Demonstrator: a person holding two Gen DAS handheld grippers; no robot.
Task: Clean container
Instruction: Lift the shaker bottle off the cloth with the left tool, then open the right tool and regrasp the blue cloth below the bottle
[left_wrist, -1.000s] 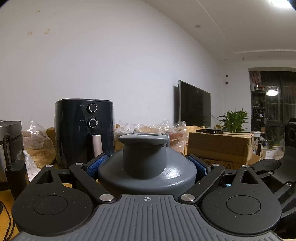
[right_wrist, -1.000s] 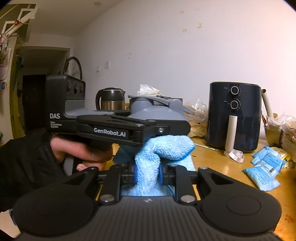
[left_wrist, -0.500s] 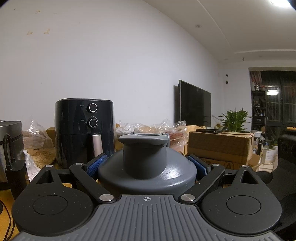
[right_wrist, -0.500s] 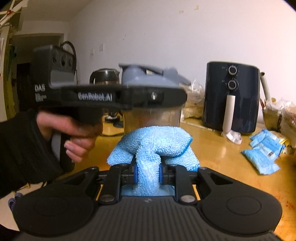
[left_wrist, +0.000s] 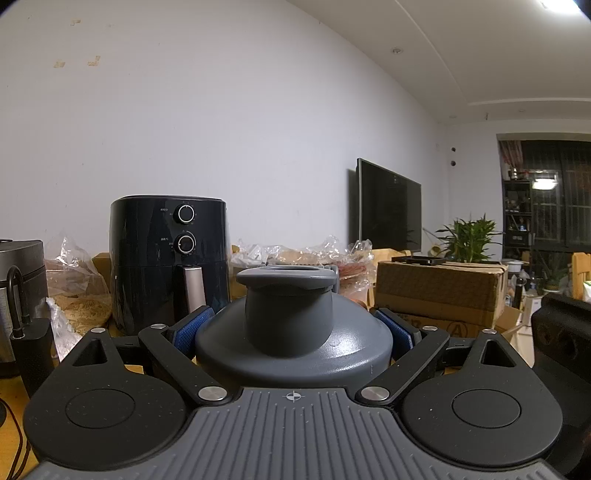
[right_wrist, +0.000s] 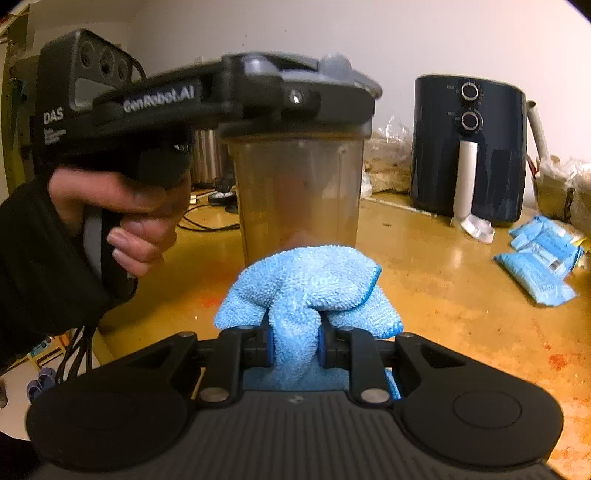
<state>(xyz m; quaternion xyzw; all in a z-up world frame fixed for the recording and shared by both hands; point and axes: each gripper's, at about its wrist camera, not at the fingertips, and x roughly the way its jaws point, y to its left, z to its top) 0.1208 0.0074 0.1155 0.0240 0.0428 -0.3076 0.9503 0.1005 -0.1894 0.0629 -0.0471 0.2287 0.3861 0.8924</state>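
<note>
Held upright above a yellow table: a cloudy container, gripped at its grey lid by the left gripper, blue pads pressed to either side. Just in front of its lower wall, a blue cloth bunched and pinched tight in the narrow right gripper. Behind, a black air fryer; blue packets at right.

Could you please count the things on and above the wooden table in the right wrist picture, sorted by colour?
Blue: 2, the cloth and the pile of packets
Black: 2, the air fryer and the left gripper
Grey-lidded clear: 1, the container
Total: 5
</note>
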